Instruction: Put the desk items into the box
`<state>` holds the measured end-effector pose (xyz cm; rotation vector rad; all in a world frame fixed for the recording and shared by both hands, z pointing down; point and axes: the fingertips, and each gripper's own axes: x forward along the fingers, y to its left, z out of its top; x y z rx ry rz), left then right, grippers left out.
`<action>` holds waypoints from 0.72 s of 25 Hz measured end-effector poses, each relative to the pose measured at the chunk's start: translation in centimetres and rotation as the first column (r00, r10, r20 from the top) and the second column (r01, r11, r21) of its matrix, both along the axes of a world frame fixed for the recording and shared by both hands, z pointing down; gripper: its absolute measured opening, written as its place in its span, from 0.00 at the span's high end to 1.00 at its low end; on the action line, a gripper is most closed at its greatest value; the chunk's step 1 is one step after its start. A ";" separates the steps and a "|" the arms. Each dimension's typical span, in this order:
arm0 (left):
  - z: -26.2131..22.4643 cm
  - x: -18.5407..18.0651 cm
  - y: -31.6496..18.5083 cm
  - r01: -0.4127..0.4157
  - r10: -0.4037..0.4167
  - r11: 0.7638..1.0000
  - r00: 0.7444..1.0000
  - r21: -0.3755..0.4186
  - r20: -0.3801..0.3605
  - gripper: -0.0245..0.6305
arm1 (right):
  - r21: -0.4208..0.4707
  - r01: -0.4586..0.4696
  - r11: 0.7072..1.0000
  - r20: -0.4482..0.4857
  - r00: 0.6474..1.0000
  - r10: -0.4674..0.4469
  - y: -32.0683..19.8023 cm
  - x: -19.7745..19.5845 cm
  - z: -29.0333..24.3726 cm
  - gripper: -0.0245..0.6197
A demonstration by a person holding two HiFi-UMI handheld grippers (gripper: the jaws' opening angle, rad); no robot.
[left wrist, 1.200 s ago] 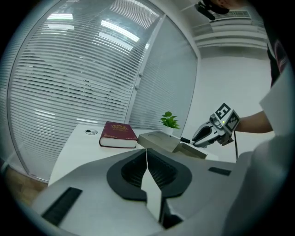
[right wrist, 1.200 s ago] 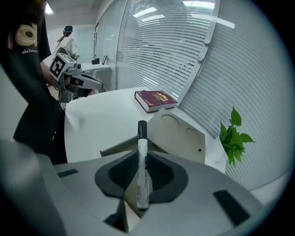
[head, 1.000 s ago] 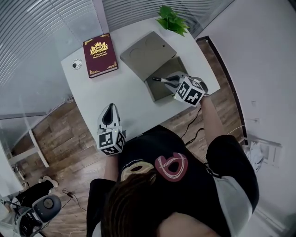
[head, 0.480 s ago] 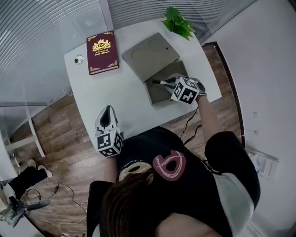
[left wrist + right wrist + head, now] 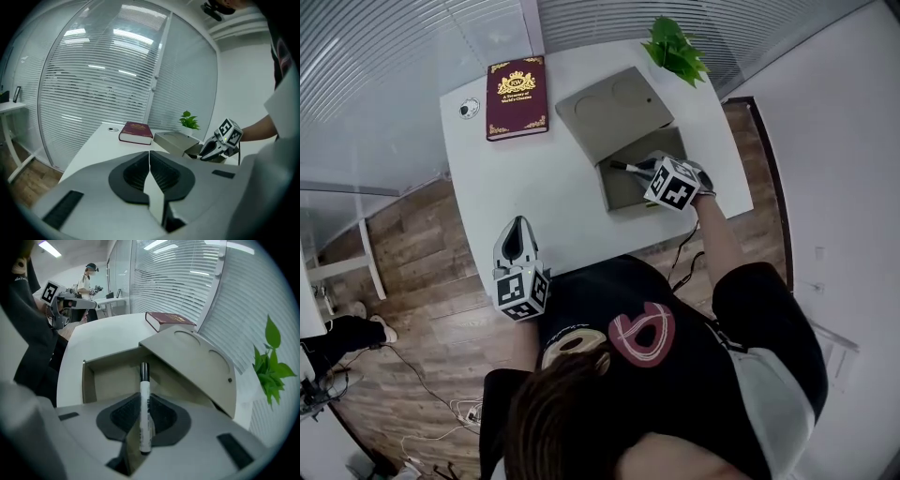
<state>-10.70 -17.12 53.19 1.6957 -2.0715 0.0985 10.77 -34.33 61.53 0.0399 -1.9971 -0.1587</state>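
Here, in the head view, the right gripper (image 5: 639,167) is held over the open box (image 5: 623,194), its jaws clamped on a marker (image 5: 623,167) whose dark tip is pointed into the box's cavity. The lid (image 5: 609,111) is folded back on the far side of the box. A maroon book (image 5: 517,97) is left lying well to the left of the box on the white desk (image 5: 544,202). A small round object (image 5: 469,110) is found farther left still, and a potted plant (image 5: 677,52) is stood beyond the lid. The left gripper (image 5: 517,230) is held well apart from the box, at the desk's near edge.

In the left gripper view, the two jaws are shown pressed together with nothing between them. The box is seen ahead and to the right, with the book to its left and the plant behind it.

In the right gripper view, the marker is shown pinched lengthwise between narrowly parted pads. Its dark end is aimed over the box's near wall toward the floor inside. As far as can be judged, it has not yet been set down.

The step in hand is judged to be the placing of the marker in the box. A short further descent and a parting of the jaws would be called for next, so that the marker is laid flat inside rather than dropped against a wall. After that, the book is left to be fetched.
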 end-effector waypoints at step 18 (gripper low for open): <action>0.4 -0.3 1.0 0.025 -0.025 1.000 0.999 -0.002 0.025 0.93 | -0.076 -0.106 0.991 0.027 0.994 0.108 -0.7 0.3 1.2 0.83</action>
